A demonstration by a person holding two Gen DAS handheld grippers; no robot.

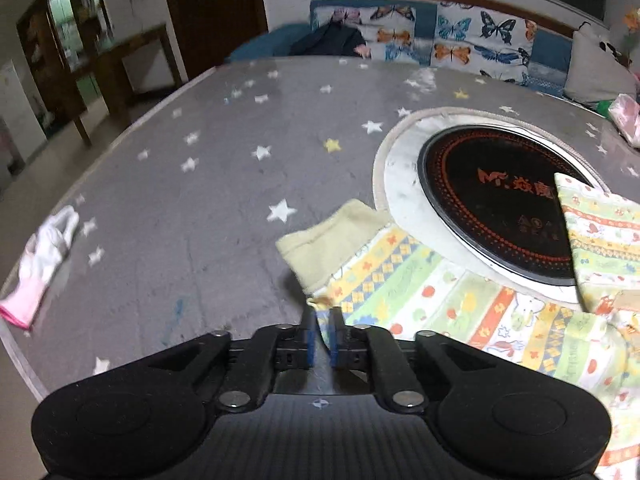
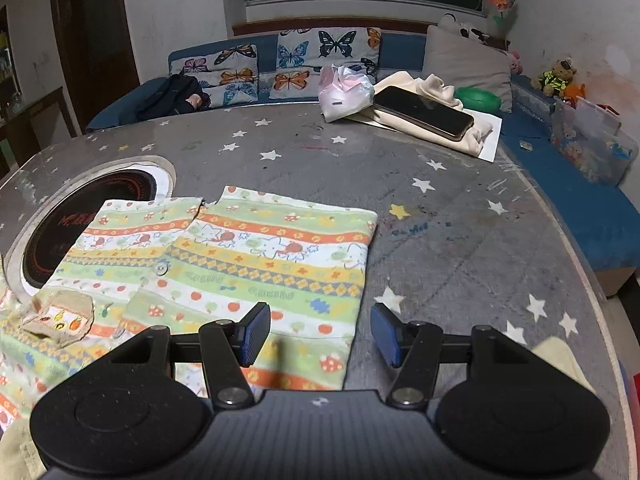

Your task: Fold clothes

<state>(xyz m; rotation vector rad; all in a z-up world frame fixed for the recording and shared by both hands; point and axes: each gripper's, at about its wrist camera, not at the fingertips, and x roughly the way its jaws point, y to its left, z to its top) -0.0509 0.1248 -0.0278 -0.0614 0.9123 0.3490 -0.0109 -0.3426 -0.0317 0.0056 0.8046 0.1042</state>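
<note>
A child's striped patterned shirt point(image 2: 256, 256) lies on the grey star-print table point(image 2: 440, 208), its right side folded over the middle. In the left wrist view the shirt point(image 1: 420, 288) spreads right, its sleeve ending in a pale yellow cuff point(image 1: 332, 240). My left gripper point(image 1: 322, 330) is shut on the sleeve's edge just below the cuff. My right gripper point(image 2: 320, 336) is open and empty, hovering over the folded shirt's right edge near its bottom.
A round black induction hob point(image 1: 500, 208) is set in the table, partly under the shirt. A pink-white glove point(image 1: 40, 264) lies at the left edge. A phone on cream cloth point(image 2: 424, 110) and a plastic bag point(image 2: 344, 92) sit at the back. A sofa point(image 2: 280, 60) stands behind.
</note>
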